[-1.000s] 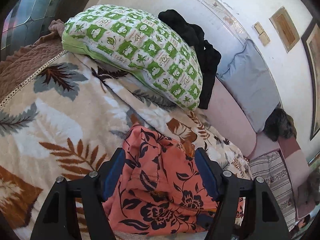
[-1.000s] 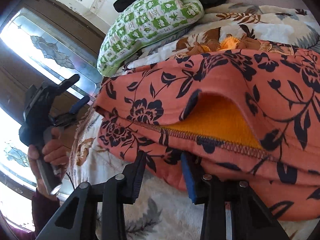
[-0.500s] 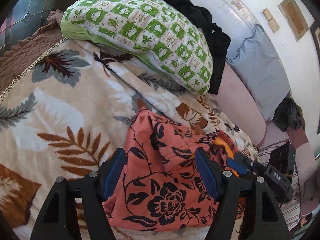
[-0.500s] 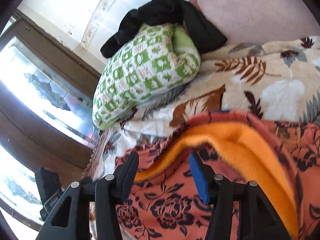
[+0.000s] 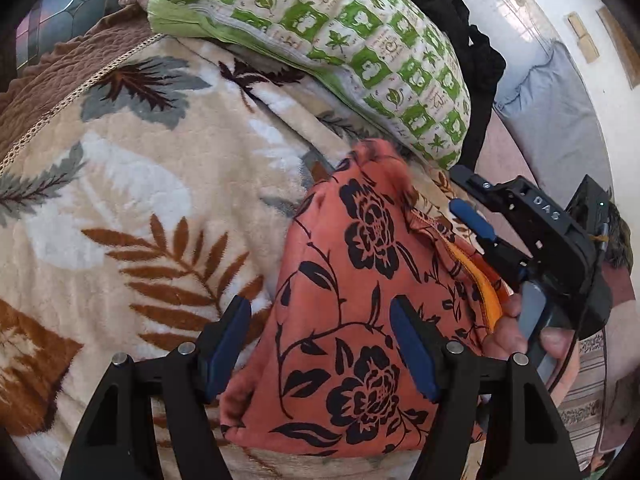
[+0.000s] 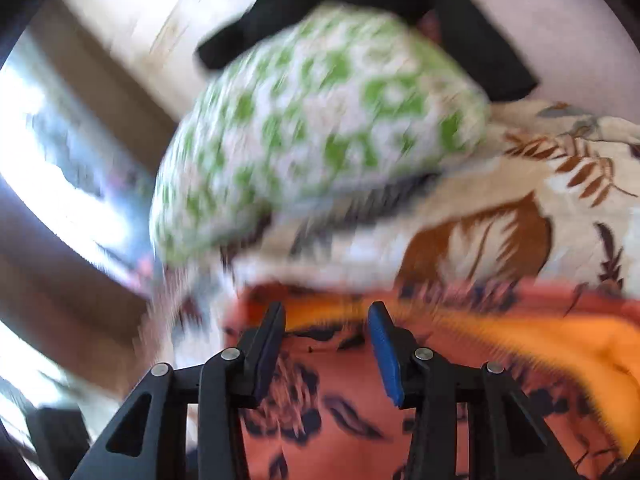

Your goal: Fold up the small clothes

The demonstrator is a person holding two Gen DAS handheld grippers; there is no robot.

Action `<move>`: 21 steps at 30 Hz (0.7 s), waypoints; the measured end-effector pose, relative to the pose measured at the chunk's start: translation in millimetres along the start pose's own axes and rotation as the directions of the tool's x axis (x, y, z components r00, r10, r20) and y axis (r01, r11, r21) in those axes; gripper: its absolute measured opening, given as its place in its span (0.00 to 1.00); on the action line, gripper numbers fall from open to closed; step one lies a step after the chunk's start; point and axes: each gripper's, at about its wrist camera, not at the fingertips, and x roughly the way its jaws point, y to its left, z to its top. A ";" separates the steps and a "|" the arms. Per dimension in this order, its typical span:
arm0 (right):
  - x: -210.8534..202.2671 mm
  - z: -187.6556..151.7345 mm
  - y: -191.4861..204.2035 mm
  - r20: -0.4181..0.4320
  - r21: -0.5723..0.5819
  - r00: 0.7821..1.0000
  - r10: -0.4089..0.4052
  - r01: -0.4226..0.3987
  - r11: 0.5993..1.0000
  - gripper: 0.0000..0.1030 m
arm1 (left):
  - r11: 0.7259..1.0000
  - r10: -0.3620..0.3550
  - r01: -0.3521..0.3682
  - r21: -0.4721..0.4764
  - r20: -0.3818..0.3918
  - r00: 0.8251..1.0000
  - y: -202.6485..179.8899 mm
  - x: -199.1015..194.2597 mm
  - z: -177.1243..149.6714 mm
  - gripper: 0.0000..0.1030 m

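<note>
A small orange garment with black flowers [image 5: 360, 300] lies bunched on the leaf-print blanket [image 5: 132, 200]; its bright orange lining [image 5: 486, 292] shows at the right edge. My left gripper [image 5: 320, 340] is open, its jaws standing wide over the garment's near part. My right gripper [image 5: 464, 192] shows in the left wrist view, open at the garment's right edge. In the blurred right wrist view the right gripper [image 6: 326, 320] is open above the garment [image 6: 340, 420] and its orange lining [image 6: 540, 344].
A green-and-white patterned pillow [image 5: 340, 40] lies behind the garment, with black clothing [image 5: 472, 52] behind it. A brown quilted cover [image 5: 60, 80] is at the far left. A grey cushion [image 5: 552, 120] leans on the wall at right.
The garment has been pushed over towards the left, its top nearer the pillow. The right gripper has swung in fast and opened wider; its view is now motion-blurred.
</note>
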 end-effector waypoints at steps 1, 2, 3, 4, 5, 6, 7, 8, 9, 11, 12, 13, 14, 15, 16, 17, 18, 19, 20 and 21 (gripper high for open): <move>-9.3 -1.3 -2.9 -0.010 -0.021 1.000 -0.005 0.005 1.000 0.47 | 1.000 0.001 0.000 0.016 -0.010 1.000 -3.7 2.6 -1.1 0.71; -18.8 -6.0 -6.8 -0.031 -0.046 0.999 -0.014 0.012 0.999 0.47 | 1.000 0.003 -0.002 0.031 -0.019 1.000 -7.2 5.1 -2.6 0.71; -29.1 -14.4 -13.4 -0.061 -0.054 0.998 -0.014 0.010 0.999 0.47 | 0.999 0.010 -0.009 0.041 -0.027 1.000 -10.3 7.8 -4.4 0.71; -39.7 -26.4 -21.7 -0.097 -0.048 0.995 0.000 -0.005 0.999 0.47 | 0.999 0.022 -0.021 0.048 -0.034 0.999 -12.3 10.1 -6.6 0.71; -52.2 -43.7 -31.5 -0.140 -0.041 0.990 0.013 -0.019 0.999 0.47 | 0.998 0.040 -0.038 0.053 -0.044 0.998 -14.6 13.0 -8.9 0.71; -62.9 -60.3 -40.7 -0.185 -0.035 0.983 0.008 -0.014 0.999 0.47 | 0.997 0.057 -0.054 0.062 -0.051 0.997 -16.5 15.2 -11.1 0.71; -74.2 -78.0 -49.5 -0.219 -0.032 0.976 -0.012 0.005 0.999 0.47 | 0.994 0.076 -0.072 0.076 -0.053 0.996 -18.8 16.8 -13.6 0.71; -87.4 -95.6 -58.2 -0.235 -0.038 0.971 -0.039 0.031 0.999 0.47 | 0.991 0.105 -0.099 0.093 -0.052 0.993 -21.1 18.3 -16.0 0.71; -99.3 -110.2 -67.3 -0.236 -0.056 0.968 -0.084 0.073 0.996 0.47 | 0.986 0.134 -0.127 0.108 -0.053 0.990 -22.9 19.8 -18.5 0.71; -117.8 -133.8 -84.9 -0.221 -0.105 0.955 -0.198 0.179 0.978 0.41 | 0.976 0.177 -0.168 0.138 -0.057 0.982 -26.0 25.1 -22.8 0.71; -122.9 -136.3 -98.7 -0.216 -0.105 0.951 -0.222 0.203 0.973 0.30 | 0.971 0.199 -0.188 0.148 -0.062 0.978 -26.5 28.4 -24.5 0.71; -129.8 -133.5 -110.9 -0.211 -0.093 0.949 -0.234 0.219 0.971 0.26 | 0.965 0.223 -0.211 0.158 -0.066 0.973 -26.7 31.7 -26.1 0.71; -135.3 -126.0 -121.5 -0.201 -0.084 0.945 -0.260 0.247 0.965 0.24 | 0.958 0.245 -0.231 0.168 -0.064 0.968 -27.1 34.1 -27.6 0.71; -137.7 -115.1 -129.9 -0.183 -0.087 0.930 -0.320 0.309 0.947 0.24 | 0.952 0.263 -0.248 0.182 -0.061 0.963 -27.9 36.3 -28.5 0.71; -138.8 -101.6 -138.2 -0.161 -0.097 0.909 -0.385 0.373 0.923 0.24 | 0.947 0.275 -0.260 0.192 -0.060 0.960 -28.9 38.1 -28.8 0.72; -136.0 -85.6 -148.7 -0.146 -0.110 0.888 -0.436 0.423 0.899 0.24 | 0.944 0.282 -0.266 0.194 -0.060 0.957 -30.1 39.6 -28.5 0.72; -130.1 -67.0 -158.8 -0.133 -0.124 0.863 -0.487 0.473 0.872 0.24 | 0.944 0.286 -0.270 0.192 -0.060 0.956 -30.2 40.6 -27.7 0.72; -124.6 -48.2 -169.5 -0.112 -0.127 0.839 -0.533 0.520 0.845 0.24 | 0.943 0.289 -0.273 0.191 -0.060 0.956 -30.6 41.5 -27.0 0.72; -120.8 -28.6 -180.2 -0.096 -0.102 0.828 -0.553 0.544 0.833 0.24 | 0.942 0.292 -0.276 0.192 -0.060 0.954 -30.8 42.3 -26.5 0.72; -120.3 -9.2 -189.2 -0.072 -0.055 0.829 -0.555 0.552 0.832 0.24 | 0.941 0.295 -0.279 0.193 -0.060 0.954 -28.9 41.2 -24.0 0.72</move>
